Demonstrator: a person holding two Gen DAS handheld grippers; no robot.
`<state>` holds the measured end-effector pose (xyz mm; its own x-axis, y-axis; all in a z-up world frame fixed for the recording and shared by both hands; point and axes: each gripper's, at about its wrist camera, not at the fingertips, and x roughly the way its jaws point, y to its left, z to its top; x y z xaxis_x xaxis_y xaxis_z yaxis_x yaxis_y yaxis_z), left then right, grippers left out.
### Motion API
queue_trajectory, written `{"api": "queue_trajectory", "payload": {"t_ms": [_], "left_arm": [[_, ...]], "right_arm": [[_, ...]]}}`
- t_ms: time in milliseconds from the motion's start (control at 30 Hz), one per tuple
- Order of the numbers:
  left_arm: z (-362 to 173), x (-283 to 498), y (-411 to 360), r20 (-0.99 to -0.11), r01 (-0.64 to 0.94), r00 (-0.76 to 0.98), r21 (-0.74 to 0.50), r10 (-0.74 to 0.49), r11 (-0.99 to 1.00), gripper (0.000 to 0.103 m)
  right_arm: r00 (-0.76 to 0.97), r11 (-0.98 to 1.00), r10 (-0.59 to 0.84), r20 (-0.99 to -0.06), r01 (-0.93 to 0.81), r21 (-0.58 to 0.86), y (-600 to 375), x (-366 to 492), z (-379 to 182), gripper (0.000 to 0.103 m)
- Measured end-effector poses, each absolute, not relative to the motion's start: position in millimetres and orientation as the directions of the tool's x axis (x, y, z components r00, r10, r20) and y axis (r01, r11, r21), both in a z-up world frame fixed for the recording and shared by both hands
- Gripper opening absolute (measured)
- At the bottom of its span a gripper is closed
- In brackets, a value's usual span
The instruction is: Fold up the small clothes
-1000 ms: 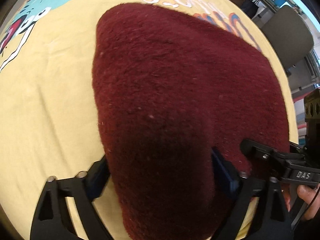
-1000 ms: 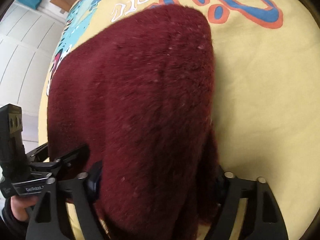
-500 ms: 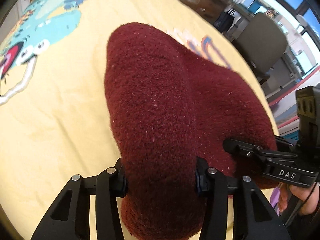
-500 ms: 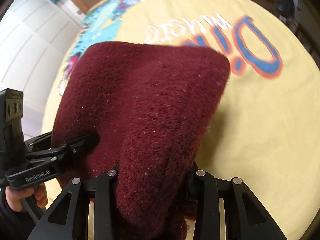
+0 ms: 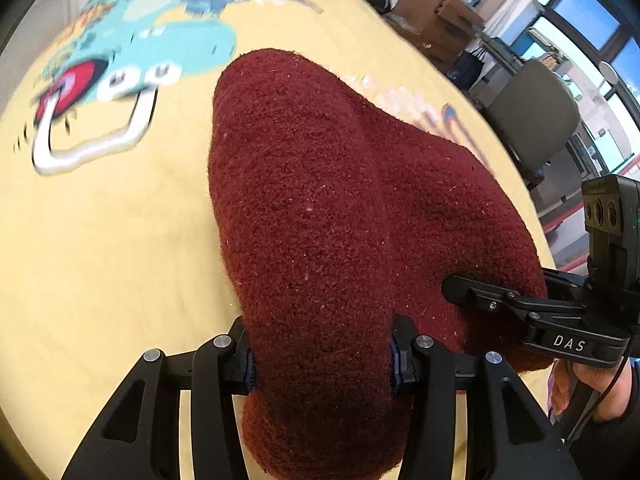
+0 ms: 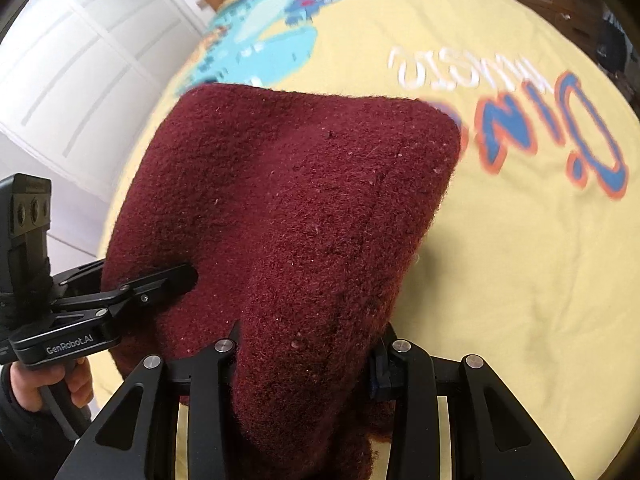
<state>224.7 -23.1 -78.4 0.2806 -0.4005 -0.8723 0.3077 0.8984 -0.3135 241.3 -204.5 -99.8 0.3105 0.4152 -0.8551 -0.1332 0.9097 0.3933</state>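
Left wrist view: nearest, the left gripper (image 5: 320, 354) has its fingers (image 5: 242, 354) clamped on a bunched edge of the maroon fleece cloth (image 5: 320, 200). Just right of it, the right gripper (image 5: 500, 304) pinches the neighbouring edge (its own camera shows the same clamp (image 6: 304, 356), with the left gripper (image 6: 160, 284) at the left). The cloth hangs stretched between them above a yellow cartoon-print sheet (image 5: 100, 240). Farther right stand a grey chair (image 5: 532, 120) and cardboard boxes (image 5: 432, 8).
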Motion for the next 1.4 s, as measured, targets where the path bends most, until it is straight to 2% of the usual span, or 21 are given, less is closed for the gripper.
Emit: {"api": "queue_trajectory", "payload": {"t_ms": [67,133,167,233,333,433,467,533,600,767,833,967,1067,1200,1400], "left_arm": [[-100,225,-17,-0.883,0.271,0.254,-0.327,-0.395,0.905,0.043],[-116,221,-10,-0.888,0.249,0.251,-0.325,-0.385,0.912,0.047],[-121,218,-7,-0.887,0.241,0.259,-0.323,-0.381,0.915,0.052],[-124,218,0,-0.887,0.234,0.270,-0.318,-0.376,0.919,0.063],[-121,216,3,-0.892,0.204,0.254,-0.329,-0.374,0.922,0.066],[-108,207,13,-0.899,0.171,0.275,-0.302,-0.340,0.938,0.074],[-102,204,13,-0.900,0.169,0.289,-0.286,-0.325,0.943,0.080],[-93,193,17,-0.896,0.165,0.321,-0.265,-0.306,0.950,0.102],[-88,184,19,-0.899,0.155,0.339,-0.235,-0.276,0.959,0.102],[-98,169,19,-0.897,0.149,0.386,-0.169,-0.215,0.974,0.102],[-108,169,18,-0.894,0.143,0.386,-0.184,-0.226,0.972,0.102],[-125,168,16,-0.894,0.157,0.409,-0.130,-0.184,0.979,0.103],[-138,174,17,-0.894,0.135,0.389,-0.184,-0.223,0.974,0.103],[-129,171,15,-0.884,0.136,0.412,-0.182,-0.223,0.974,0.102],[-90,148,16,-0.871,0.102,0.462,-0.138,-0.170,0.985,0.102]], "right_arm": [[0.276,0.918,0.397,-0.876,-0.115,0.380,-195,239,-121,0.040],[0.254,0.929,0.370,-0.894,-0.106,0.354,-188,238,-140,0.048],[0.249,0.932,0.362,-0.898,-0.101,0.348,-187,238,-146,0.051],[0.255,0.930,0.368,-0.894,-0.093,0.356,-189,243,-148,0.061],[0.278,0.936,0.351,-0.894,-0.102,0.336,-197,252,-142,0.074],[0.323,0.949,0.314,-0.893,-0.118,0.292,-200,245,-125,0.081],[0.341,0.951,0.308,-0.888,-0.127,0.281,-202,239,-122,0.082],[0.362,0.955,0.293,-0.885,-0.146,0.257,-206,224,-117,0.091],[0.376,0.962,0.266,-0.888,-0.156,0.222,-211,212,-114,0.103],[0.448,0.975,0.216,-0.868,-0.140,0.170,-225,189,-116,0.103],[0.452,0.979,0.204,-0.869,-0.112,0.172,-231,188,-126,0.103],[0.441,0.984,0.177,-0.880,-0.089,0.153,-246,181,-144,0.103],[0.437,0.982,0.190,-0.879,-0.083,0.171,-253,178,-156,0.103],[0.448,0.981,0.194,-0.873,-0.072,0.181,-255,171,-153,0.103],[0.507,0.986,0.167,-0.846,-0.070,0.152,-259,150,-114,0.103]]}}
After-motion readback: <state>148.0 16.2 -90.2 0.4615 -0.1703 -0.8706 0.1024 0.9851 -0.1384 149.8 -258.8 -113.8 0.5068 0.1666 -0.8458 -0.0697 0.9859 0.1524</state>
